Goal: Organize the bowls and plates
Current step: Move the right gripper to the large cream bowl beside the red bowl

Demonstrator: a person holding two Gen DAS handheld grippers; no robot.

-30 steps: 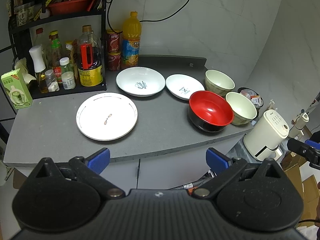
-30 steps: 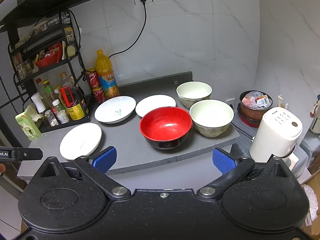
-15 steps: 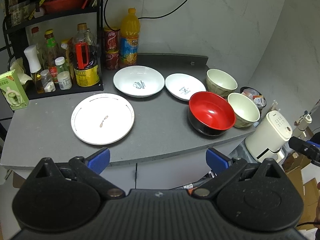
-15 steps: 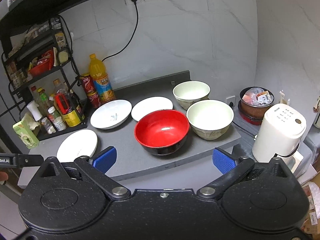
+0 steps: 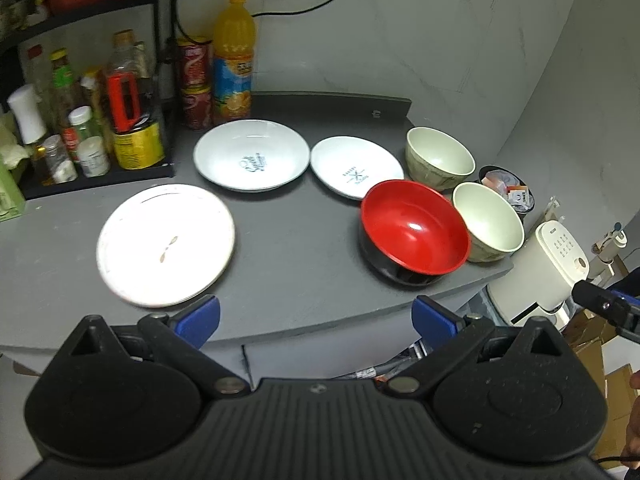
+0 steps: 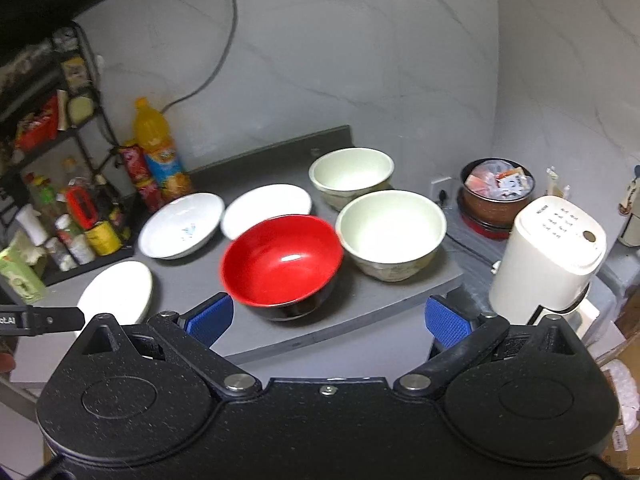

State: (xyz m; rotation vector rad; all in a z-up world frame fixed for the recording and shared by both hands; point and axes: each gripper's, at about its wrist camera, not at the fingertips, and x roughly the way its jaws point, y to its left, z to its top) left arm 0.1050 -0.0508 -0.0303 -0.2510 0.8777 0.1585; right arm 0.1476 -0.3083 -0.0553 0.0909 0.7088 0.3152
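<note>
On the grey counter (image 5: 304, 248) lie a flat white plate (image 5: 166, 244) at the near left, a deep white plate (image 5: 252, 155) behind it and a small white plate (image 5: 356, 167) to its right. A red bowl with a black outside (image 5: 414, 232) stands at the near right, beside two cream bowls (image 5: 490, 220) (image 5: 440, 158). My left gripper (image 5: 316, 318) hangs open before the counter's front edge, holding nothing. My right gripper (image 6: 326, 320) is open too, just short of the red bowl (image 6: 282, 260), with the cream bowls (image 6: 392, 230) (image 6: 352, 172) beyond.
A black rack (image 5: 92, 112) of bottles and jars stands at the back left, with an orange drink bottle (image 5: 233, 56) and red cans (image 5: 195, 84) beside it. Right of the counter sit a white kettle (image 6: 548, 256) and a bowl of packets (image 6: 498, 190).
Both grippers have moved in toward the counter, so the dishes look larger. The left view has shifted nearer the flat plate, the right one nearer the red bowl. No dish has moved.
</note>
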